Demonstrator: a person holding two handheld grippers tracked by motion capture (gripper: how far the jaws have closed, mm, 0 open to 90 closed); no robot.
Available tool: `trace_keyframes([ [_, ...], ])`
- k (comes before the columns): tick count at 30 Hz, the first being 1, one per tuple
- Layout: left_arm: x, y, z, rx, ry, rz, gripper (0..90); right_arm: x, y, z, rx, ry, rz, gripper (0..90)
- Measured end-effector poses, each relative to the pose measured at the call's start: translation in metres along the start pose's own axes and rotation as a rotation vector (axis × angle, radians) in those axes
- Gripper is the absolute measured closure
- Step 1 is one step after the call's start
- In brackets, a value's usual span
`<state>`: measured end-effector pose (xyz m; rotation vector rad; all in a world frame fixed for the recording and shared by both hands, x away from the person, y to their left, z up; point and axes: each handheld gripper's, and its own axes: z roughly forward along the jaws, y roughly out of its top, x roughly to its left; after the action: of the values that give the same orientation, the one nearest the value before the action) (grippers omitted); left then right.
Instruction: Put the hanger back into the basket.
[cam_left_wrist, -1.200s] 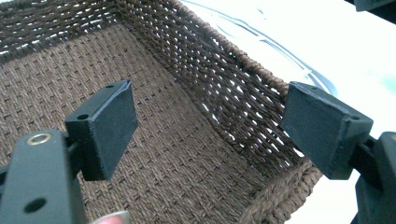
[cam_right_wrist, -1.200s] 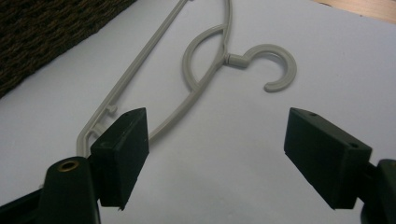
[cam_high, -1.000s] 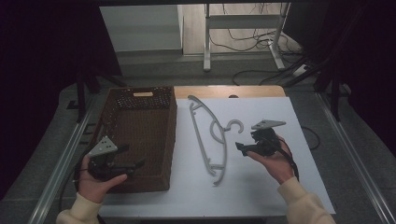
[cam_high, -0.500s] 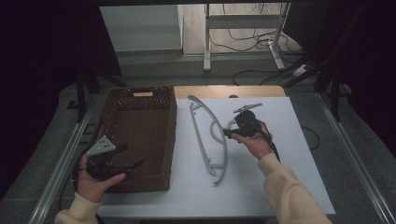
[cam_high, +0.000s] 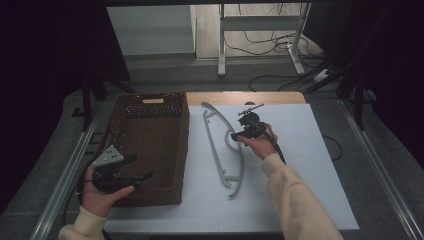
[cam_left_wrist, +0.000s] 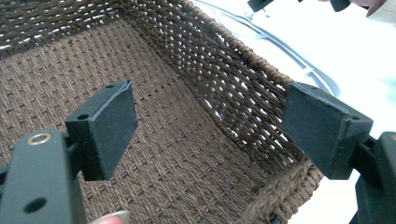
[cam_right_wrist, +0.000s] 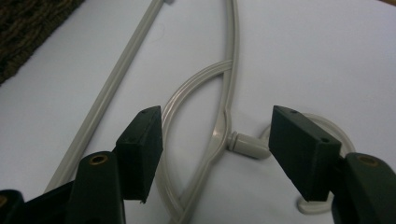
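The right gripper (cam_high: 239, 131) hovers over the hanger (cam_high: 222, 145), which lies flat on the white table (cam_high: 310, 165) just beside the basket (cam_high: 145, 145). Its jaws have just been closing but stand apart, straddling the neck (cam_right_wrist: 223, 128) without touching it. This looks like the reach-to-grasp step; next it should drop and clench on the neck. The left gripper (cam_high: 131, 173) waits open over the basket.

- A pale grey plastic clothes hanger (cam_high: 222, 145) lies flat on the white counter (cam_high: 310, 165), just right of the brown woven basket (cam_high: 145, 145).
- Its hook (cam_right_wrist: 322, 154) points right.
- Its straight bar (cam_right_wrist: 107, 98) lies on the side toward the basket.
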<state>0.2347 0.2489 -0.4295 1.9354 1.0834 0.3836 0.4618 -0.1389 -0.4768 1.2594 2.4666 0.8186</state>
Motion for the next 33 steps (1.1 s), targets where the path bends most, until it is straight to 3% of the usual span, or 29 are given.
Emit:
trace_keyframes([
  [10,0.002,-0.002,0.001,0.004,0.0,-0.005,18.1,0.0,0.01,0.019,0.036,-0.016,0.003,41.6],
  [19,0.003,-0.002,0.001,0.003,0.002,-0.007,18.1,-0.002,0.011,0.035,0.082,-0.037,0.004,53.1],
  [30,0.005,-0.003,0.001,0.008,0.005,-0.009,18.1,-0.003,0.011,0.046,0.113,-0.052,-0.003,61.9],
  [33,0.005,-0.003,0.002,0.01,0.004,-0.009,18.1,-0.003,0.012,0.046,0.118,-0.058,-0.012,68.0],
])
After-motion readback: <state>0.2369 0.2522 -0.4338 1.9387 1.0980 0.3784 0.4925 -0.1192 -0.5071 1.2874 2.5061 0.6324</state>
